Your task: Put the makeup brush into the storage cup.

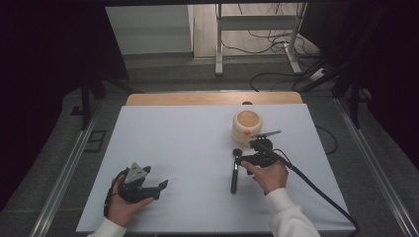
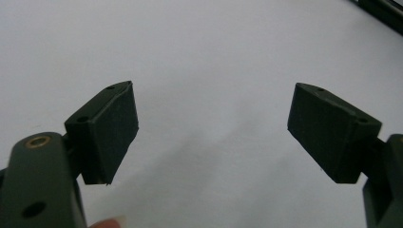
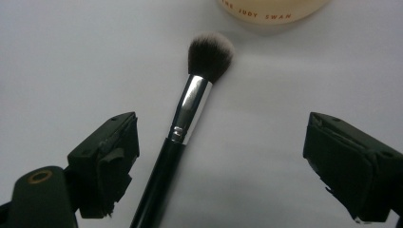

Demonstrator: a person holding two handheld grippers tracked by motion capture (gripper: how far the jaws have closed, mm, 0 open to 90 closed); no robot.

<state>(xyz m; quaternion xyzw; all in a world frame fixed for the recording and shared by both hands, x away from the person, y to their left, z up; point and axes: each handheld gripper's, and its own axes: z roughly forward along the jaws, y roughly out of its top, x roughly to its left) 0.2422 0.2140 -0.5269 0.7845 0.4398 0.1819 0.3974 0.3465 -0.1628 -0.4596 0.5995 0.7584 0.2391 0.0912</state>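
Makeup brush with a black handle, silver ferrule and dark, pale-tipped bristles (image 1: 234, 170) lies flat on the white table cover (image 1: 188, 148), right of the middle, its bristle end pointing to the far side. Just beyond the bristles stands a round cream-coloured jar (image 1: 247, 126) with orange lettering, close to the brush but not touching it. The right gripper (image 1: 259, 150) is held by the person's right hand (image 1: 269, 175) immediately right of the brush; in the right gripper view its black jaws stand wide apart with the brush (image 3: 183, 137) lying between them, nearer the left jaw, and neither jaw touching it. The left gripper (image 1: 160, 186) sits in the left hand (image 1: 123, 205) at the near left of the table, well apart from the brush, its jaws spread wide over bare white surface and gripping nothing.
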